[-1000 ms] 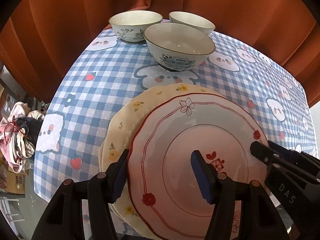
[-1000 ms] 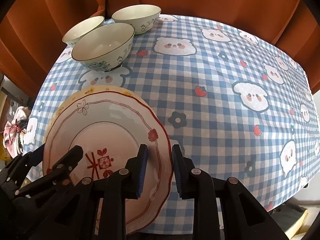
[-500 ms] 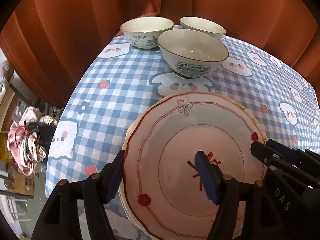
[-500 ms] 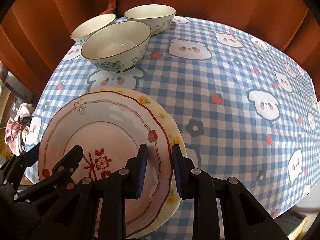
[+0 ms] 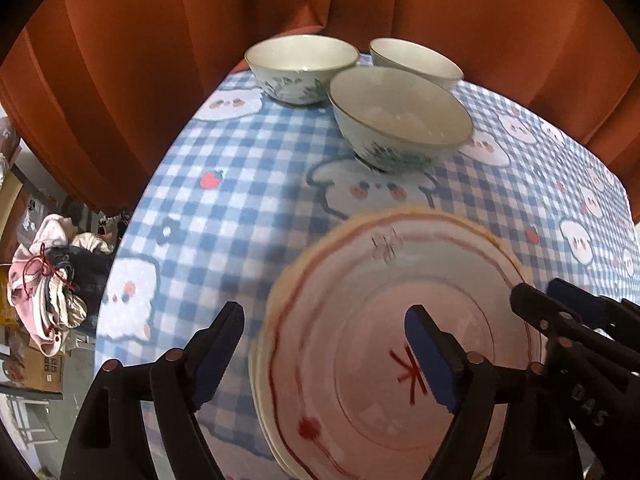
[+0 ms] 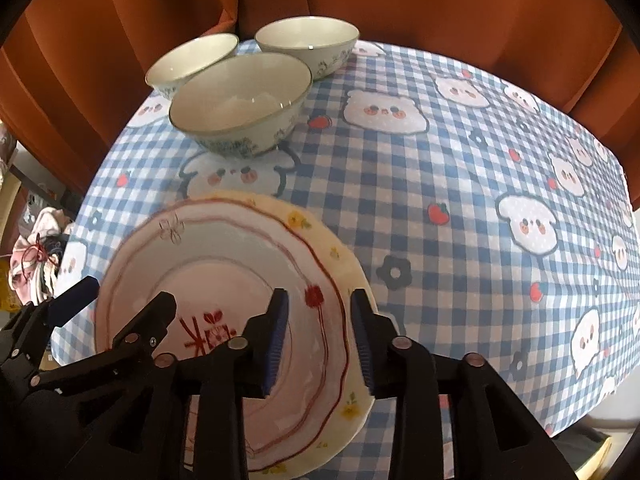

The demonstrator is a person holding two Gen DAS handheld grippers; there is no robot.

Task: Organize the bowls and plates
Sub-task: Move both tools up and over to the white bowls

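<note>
A white plate with red trim (image 5: 384, 320) (image 6: 224, 280) lies stacked on a yellow-flowered plate (image 6: 340, 264) near the table's front left. My left gripper (image 5: 320, 344) is open, its jaws on either side of the stack's left rim, not touching. My right gripper (image 6: 320, 336) is open, its jaws on either side of the right rim, not gripping. Three pale bowls stand behind: a near one (image 5: 400, 120) (image 6: 240, 108) and two farther ones (image 5: 300, 68) (image 5: 416, 62).
The table (image 6: 460, 220) has a blue checked cloth with bears and strawberries. An orange curtain (image 5: 160, 60) hangs close behind the bowls. The table's left edge drops to a floor with bundled clothes (image 5: 44, 288).
The red-trimmed plate has come down onto the yellow plate. Both grippers have opened wider and let go of it; the left one has drawn back to the left.
</note>
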